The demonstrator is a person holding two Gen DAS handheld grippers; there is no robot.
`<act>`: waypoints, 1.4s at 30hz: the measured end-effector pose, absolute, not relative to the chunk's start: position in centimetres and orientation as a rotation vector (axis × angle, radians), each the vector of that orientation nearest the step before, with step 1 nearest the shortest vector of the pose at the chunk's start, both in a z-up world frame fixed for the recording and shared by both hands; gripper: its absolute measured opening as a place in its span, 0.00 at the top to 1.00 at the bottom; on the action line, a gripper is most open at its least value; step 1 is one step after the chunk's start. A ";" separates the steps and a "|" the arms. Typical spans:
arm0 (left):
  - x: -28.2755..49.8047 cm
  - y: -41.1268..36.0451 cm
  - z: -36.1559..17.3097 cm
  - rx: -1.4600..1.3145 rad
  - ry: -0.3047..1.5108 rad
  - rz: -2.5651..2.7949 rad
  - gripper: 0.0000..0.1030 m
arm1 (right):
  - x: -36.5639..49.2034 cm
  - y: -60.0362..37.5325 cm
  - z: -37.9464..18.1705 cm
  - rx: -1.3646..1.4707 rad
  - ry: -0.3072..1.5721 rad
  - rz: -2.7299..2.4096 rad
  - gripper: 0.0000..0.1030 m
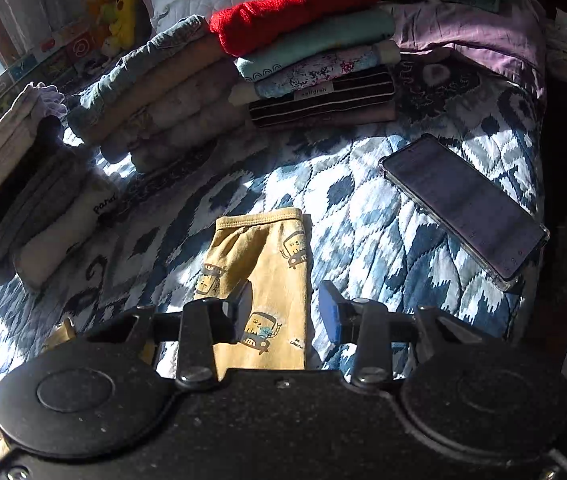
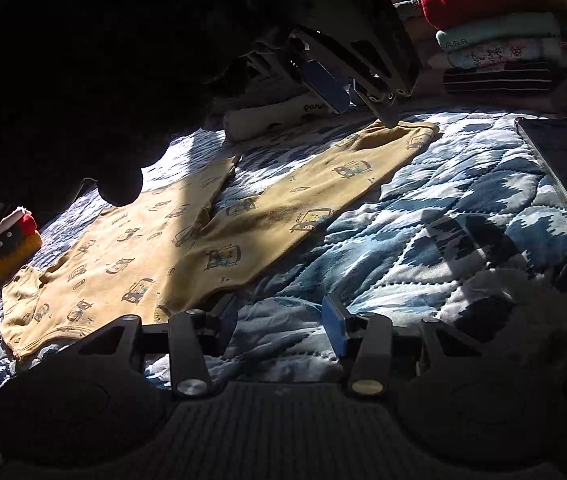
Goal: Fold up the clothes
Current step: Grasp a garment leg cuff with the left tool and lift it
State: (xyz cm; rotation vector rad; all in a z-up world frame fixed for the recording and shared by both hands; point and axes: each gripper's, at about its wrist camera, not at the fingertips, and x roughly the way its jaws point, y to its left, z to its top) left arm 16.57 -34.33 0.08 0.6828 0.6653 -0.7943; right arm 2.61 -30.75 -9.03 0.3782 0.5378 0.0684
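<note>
The bed (image 2: 423, 216) carries yellow printed trousers (image 2: 187, 236) laid flat, long axis running from the waistband near the right hand-held gripper (image 2: 279, 330) out to the leg cuffs. The left hand-held gripper (image 1: 285, 312) (the nearer one) hovers over a cuff. Both stand wide and empty.

I count: one yellow printed garment (image 2: 187, 240) spread on my bed; three stacks of folded clothes (image 1: 163, 96); one phone (image 1: 463, 204); one red knit sweater (image 1: 295, 8); my two tools (image 1: 285, 312), both with jaws apart.
</note>
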 end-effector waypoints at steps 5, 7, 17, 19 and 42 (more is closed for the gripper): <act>18.1 -38.4 -2.9 0.776 0.715 -0.759 0.70 | 2.5 -30.2 -9.2 0.335 0.525 0.077 0.51; 18.3 -39.5 -3.8 0.811 0.728 -0.748 0.71 | 2.4 -30.3 -9.3 0.337 0.522 0.082 0.51; 20.2 -41.8 -4.3 0.818 0.738 -0.589 0.98 | 2.8 -30.0 -9.3 0.342 0.521 0.090 0.46; 20.2 -40.7 -3.2 0.754 0.720 -0.577 0.98 | 2.7 -30.2 -9.1 0.354 0.522 0.084 0.46; 20.5 -9.6 10.8 0.124 0.504 -0.362 0.99 | 3.3 -21.0 -7.1 0.029 0.477 0.134 0.39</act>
